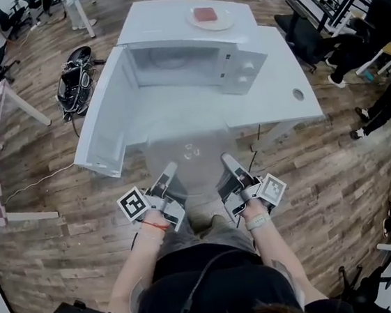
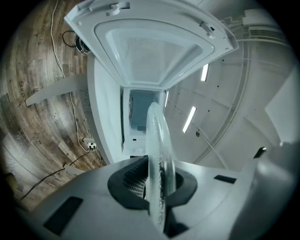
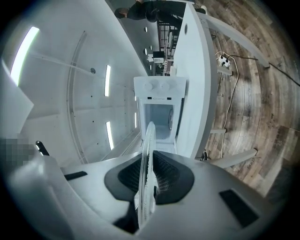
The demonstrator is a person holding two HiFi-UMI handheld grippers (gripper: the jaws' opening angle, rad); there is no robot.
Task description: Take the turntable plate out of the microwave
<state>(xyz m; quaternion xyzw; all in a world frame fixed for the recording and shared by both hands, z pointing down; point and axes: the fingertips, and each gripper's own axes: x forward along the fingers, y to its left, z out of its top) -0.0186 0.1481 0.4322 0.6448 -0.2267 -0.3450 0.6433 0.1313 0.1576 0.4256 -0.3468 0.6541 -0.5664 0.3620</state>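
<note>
Looks nearly done with the job. Has the clear glass turntable plate (image 1: 192,156) already out of the microwave (image 1: 185,66), up in the air in the lower middle of the head view, in front of the white table (image 1: 279,93) and close to the person's body. Leaves the microwave door (image 1: 108,127) swung wide open toward the left of the frame. Shows no glass plate inside the oven box in the head view. Keeps a small dish with something red (image 1: 211,17) on top of the microwave, at the upper middle, well away from the work. Probably needs only to find a spot and set the glass down softly, with no drop and no bump on the table edge. Pinches the left rim of the plate with the left gripper (image 1: 171,169), jaws almost together, with just the thin glass between the dark pads. Pinches the right rim the same way with the right gripper (image 1: 227,160), jaws nearly closed on the glass too. Shows the plate edge-on in both gripper views, standing up through the middle of the frame, with the open microwave far behind it. Holds the plate about flat between the two sides, so a tight, even squeeze from both matters here.
</note>
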